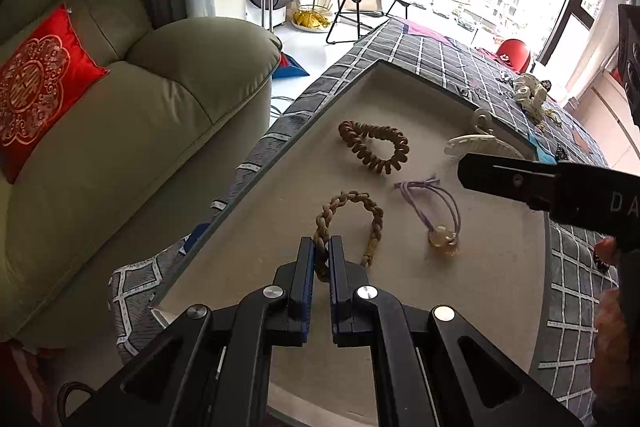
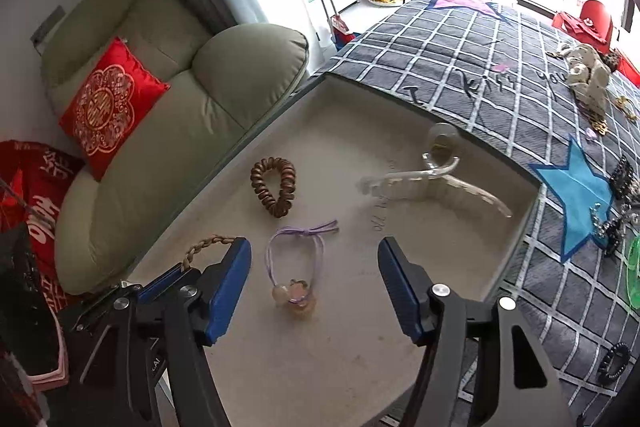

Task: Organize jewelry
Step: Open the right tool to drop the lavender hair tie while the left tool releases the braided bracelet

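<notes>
A beige tray [image 1: 400,327] [image 2: 340,347] lies on a grey checked cloth. In it lie a brown spiral hair tie [image 1: 374,145] [image 2: 274,191], a purple cord tie with a clear bead [image 1: 438,215] [image 2: 294,267], a clear claw clip [image 1: 480,143] [image 2: 432,183] and a braided tan bracelet [image 1: 348,223] [image 2: 206,247]. My left gripper [image 1: 322,259] is shut on the braided bracelet's near end, low over the tray. My right gripper [image 2: 316,267] is open and empty, hovering over the purple tie; it shows in the left wrist view [image 1: 520,179].
A green sofa [image 1: 120,147] with a red cushion [image 2: 110,107] stands left of the table. On the cloth [image 2: 460,67] right of the tray lie a cream scrunchie [image 2: 588,75], black clips [image 2: 620,179], a black spiral tie [image 2: 614,363] and a green item [image 2: 634,271].
</notes>
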Available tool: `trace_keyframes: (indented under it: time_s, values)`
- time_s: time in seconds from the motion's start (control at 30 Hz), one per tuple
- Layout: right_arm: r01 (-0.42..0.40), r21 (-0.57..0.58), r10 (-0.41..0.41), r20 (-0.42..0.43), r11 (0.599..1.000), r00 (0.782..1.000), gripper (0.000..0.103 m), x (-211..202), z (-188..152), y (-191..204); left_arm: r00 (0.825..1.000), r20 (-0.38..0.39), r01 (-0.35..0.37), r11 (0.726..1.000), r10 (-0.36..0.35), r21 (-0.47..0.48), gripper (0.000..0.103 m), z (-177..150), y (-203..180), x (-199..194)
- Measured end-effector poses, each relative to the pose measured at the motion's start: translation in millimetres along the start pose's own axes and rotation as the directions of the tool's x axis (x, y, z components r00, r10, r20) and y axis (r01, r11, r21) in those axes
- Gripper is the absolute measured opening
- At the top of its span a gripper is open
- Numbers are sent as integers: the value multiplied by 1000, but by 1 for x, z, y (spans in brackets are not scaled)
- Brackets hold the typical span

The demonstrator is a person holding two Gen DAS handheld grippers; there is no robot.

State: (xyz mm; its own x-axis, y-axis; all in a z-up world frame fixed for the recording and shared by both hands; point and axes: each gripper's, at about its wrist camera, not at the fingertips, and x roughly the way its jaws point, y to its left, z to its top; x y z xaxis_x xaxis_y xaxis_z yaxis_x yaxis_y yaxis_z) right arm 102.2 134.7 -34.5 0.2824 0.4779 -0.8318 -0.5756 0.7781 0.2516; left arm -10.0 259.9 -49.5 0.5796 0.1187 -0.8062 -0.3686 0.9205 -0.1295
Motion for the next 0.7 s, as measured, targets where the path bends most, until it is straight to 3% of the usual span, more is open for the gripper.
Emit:
trace_keyframes:
  time_s: [0.23,0.3,0.33,0.4,0.6,0.7]
  values:
    - [-19,44,19,15,999,1000,71,-10,1,-12,1000,1,-28,1000,28,0,10,4,-4,-3]
    - [-22,52,21,22,998,1000,73,-14,1,-15,1000,6,-30,1000,30,-6,84,5,-4,-5]
    - [-24,55,22,25,998,999,73,-16,0,-17,999,23,-39,999,40,-15,101,5,-3,-7]
    - [-26,60,24,30,998,999,74,-19,0,-19,996,69,-58,998,59,-4,103,6,-5,-11]
    - [-30,73,28,32,997,999,74,-24,-3,-24,995,74,-61,998,61,1,103,9,-9,-6]
    - [-34,68,31,35,997,999,83,-28,-6,-25,994,84,-75,997,74,10,103,9,-11,-6]
